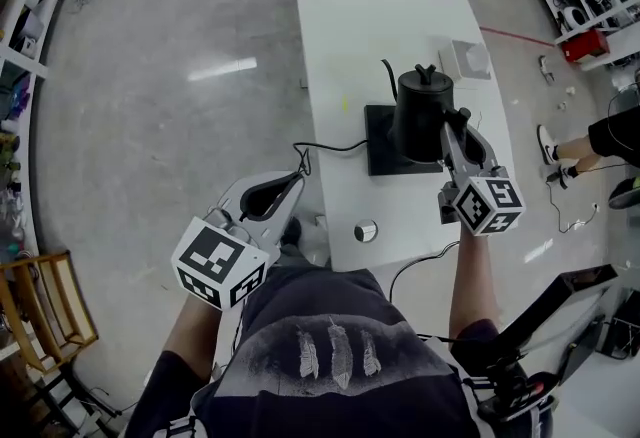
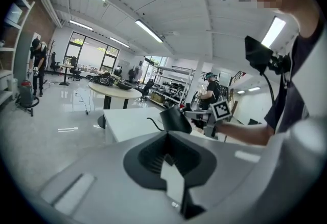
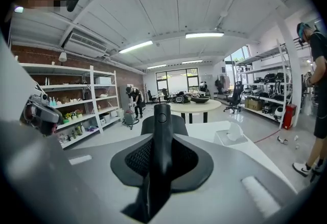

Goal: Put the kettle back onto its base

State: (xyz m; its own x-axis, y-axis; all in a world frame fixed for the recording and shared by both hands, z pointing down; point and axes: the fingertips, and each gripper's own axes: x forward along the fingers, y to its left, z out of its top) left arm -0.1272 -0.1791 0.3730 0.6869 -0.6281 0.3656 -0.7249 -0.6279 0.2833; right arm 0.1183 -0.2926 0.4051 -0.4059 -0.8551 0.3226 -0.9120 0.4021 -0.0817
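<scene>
A black gooseneck kettle (image 1: 418, 116) hangs over the right part of its flat black square base (image 1: 382, 154) on the white table (image 1: 400, 21); I cannot tell whether it touches the base. My right gripper (image 1: 450, 131) is shut on the kettle's handle (image 3: 162, 138), and the kettle body (image 3: 177, 124) shows just behind the jaws. My left gripper (image 1: 285, 188) hangs off the table's left side, jaws together with nothing in them. In the left gripper view the kettle (image 2: 176, 119) sits ahead above the table, with the right gripper (image 2: 204, 118) behind it.
The base's black cord (image 1: 325, 147) runs off the table's left edge. A small round metal piece (image 1: 365, 231) lies near the front edge, and a white tray (image 1: 466, 59) at the back right. A person's feet (image 1: 560, 164) stand at the right.
</scene>
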